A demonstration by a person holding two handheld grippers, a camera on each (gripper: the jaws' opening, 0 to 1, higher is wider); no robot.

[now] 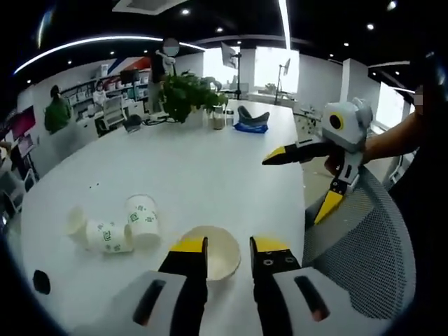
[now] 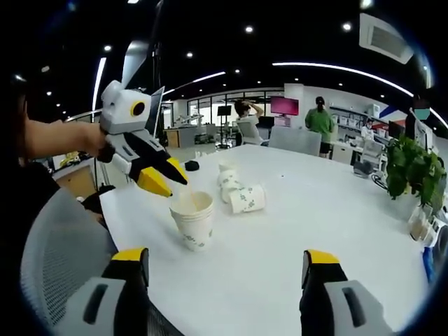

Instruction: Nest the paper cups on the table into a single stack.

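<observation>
Two loose white paper cups [image 2: 238, 190] are lying sideways on the broad white table [image 2: 336, 224] beyond the upright cup stack [image 2: 192, 218]; your left gripper [image 1: 229, 266] is hovering nearer, both grippers spread, the right gripper [image 2: 224, 280] farther.

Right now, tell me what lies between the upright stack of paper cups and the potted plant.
In the right gripper view, bare white table separates the upright stack of white paper cups from the green potted plant; nothing sits there.
</observation>
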